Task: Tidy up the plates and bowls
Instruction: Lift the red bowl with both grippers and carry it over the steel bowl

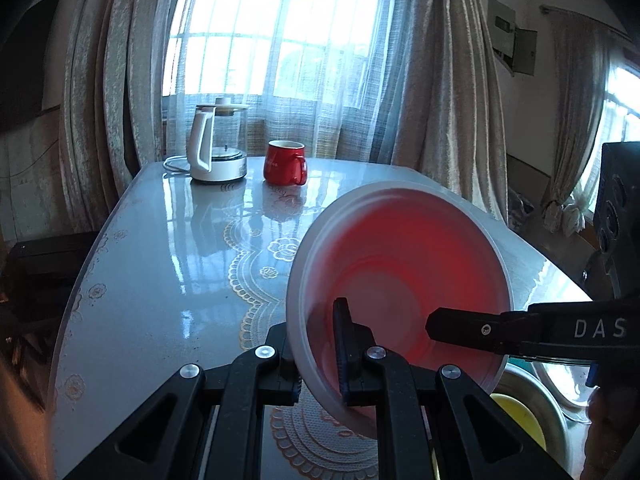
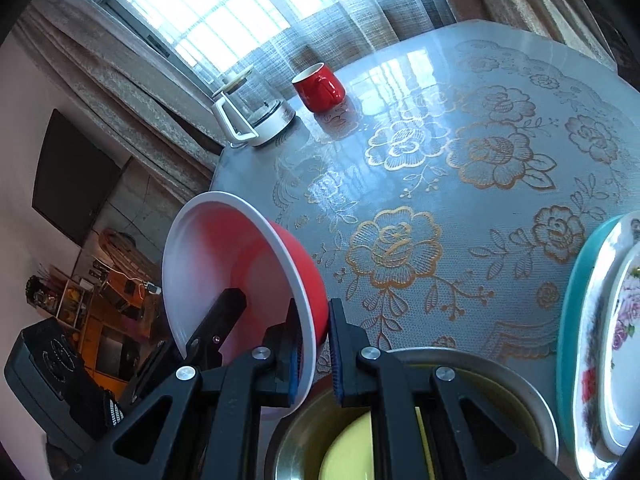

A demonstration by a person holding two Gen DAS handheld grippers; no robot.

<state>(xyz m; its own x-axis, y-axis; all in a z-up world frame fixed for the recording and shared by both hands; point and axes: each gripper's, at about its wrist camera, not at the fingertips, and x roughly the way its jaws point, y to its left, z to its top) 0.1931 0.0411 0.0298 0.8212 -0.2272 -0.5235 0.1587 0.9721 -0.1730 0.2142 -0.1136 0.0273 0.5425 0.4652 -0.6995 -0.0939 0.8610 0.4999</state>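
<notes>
Left wrist view: "DAS" lettering on right gripper (image 1: 434, 326) at red bowl (image 1: 400, 264).

Bright barred window (image 1: 276, 32) (sheer curtains (image 1: 436, 80)) behind glossy table (image 1: 160, 248)

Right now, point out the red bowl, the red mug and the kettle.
red bowl (image 1: 400, 248): left wrist view, on its pinkish inner wall.
red mug (image 2: 316, 86): right wrist view, on its red side, beside the handle.
kettle (image 1: 202, 140): left wrist view, on its white handle.
</notes>
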